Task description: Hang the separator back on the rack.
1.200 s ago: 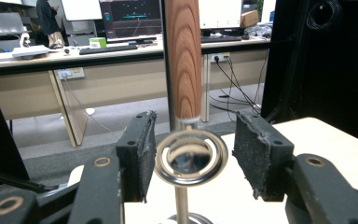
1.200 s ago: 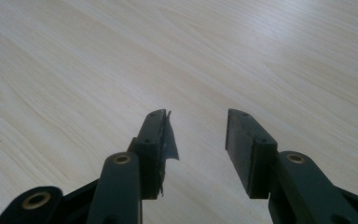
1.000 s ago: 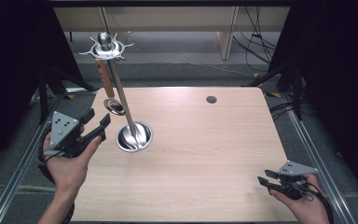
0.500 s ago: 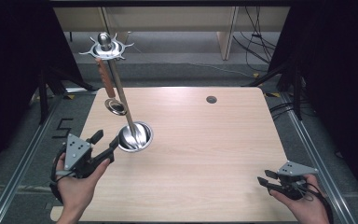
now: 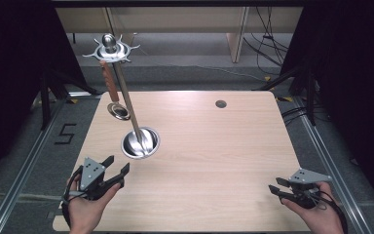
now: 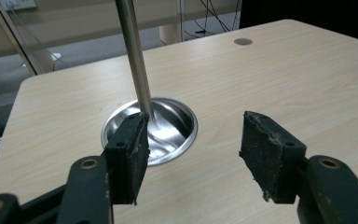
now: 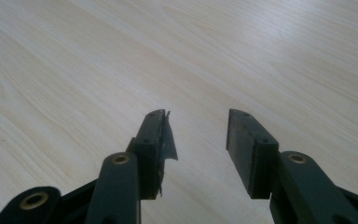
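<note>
Lowered and drawn back from the stand's round steel base (image 5: 140, 142), the left gripper (image 5: 117, 172) is now seen just short of it, its jaws having just been opening, spread wide with nothing between them. A wooden-handled ladle (image 5: 112, 92) is hung from the stand's top ring (image 5: 111, 48). Well right of the base, the right gripper (image 5: 276, 188) is held agape and empty.

— What sort of place are you working in?
— A lab, a recording rig. My wooden table (image 5: 214, 146) stands between black curtains (image 5: 350, 73), with metal rails (image 5: 17, 180) along the grey floor.
— What else shows it?
— Loose cables (image 5: 268, 46) behind the table, a floor marking "5" (image 5: 65, 134), and plain desk legs (image 5: 237, 31) beyond.
</note>
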`<state>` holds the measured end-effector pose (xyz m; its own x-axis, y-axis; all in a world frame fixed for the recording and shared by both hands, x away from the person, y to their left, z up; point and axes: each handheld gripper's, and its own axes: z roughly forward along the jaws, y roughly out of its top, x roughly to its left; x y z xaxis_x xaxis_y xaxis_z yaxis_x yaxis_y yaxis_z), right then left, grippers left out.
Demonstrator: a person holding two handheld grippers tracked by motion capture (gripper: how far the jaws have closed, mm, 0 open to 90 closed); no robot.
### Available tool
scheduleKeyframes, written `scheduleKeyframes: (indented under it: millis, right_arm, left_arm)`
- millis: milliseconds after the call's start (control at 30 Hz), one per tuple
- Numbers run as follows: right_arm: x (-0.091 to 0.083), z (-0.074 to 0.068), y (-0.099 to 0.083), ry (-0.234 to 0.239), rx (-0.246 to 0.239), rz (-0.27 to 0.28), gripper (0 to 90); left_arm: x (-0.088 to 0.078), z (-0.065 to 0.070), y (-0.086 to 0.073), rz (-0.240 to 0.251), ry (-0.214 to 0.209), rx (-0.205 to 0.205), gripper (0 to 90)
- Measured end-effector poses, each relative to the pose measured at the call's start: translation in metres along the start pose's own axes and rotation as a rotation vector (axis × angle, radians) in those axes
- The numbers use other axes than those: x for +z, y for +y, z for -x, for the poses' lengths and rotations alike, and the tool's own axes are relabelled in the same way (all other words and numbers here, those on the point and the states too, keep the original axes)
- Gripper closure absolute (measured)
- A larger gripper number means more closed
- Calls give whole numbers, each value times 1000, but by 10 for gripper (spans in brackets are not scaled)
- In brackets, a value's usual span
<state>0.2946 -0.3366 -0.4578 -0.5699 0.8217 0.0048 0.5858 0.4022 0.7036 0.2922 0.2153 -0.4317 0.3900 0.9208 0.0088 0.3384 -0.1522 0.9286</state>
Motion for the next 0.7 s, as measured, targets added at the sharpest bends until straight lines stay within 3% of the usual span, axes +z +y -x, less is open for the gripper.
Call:
scheduleKeyframes:
  millis: [67,200,300,367,433,500,533,700]
  right_arm:
    - [0,0,0,1,3,-1,584]
    - [0,0,0,3,-5,2,582]
    - [0,0,0,8,-5,5,577]
    - [0,1,-1,7,-26,15,574]
    - [0,2,-1,13,-29,7,570]
    - [0,2,-1,14,-20,14,566]
    - [2,4,-1,8,-55,21,561]
    - [2,5,-1,5,-54,23,551]
  left_arm:
    - [2,1,-6,-15,-2,-13,410]
    - [8,1,-17,-69,-18,0,411]
    - [10,-2,-19,-73,-35,-41,412]
    - [10,-5,-20,-83,-38,-31,412]
    - [11,-5,-21,-98,-32,-49,413]
    - [12,-6,-22,-107,-29,-45,413]
    - [12,-5,-22,-107,-29,-44,413]
    - [15,-4,-24,-133,-44,-21,412]
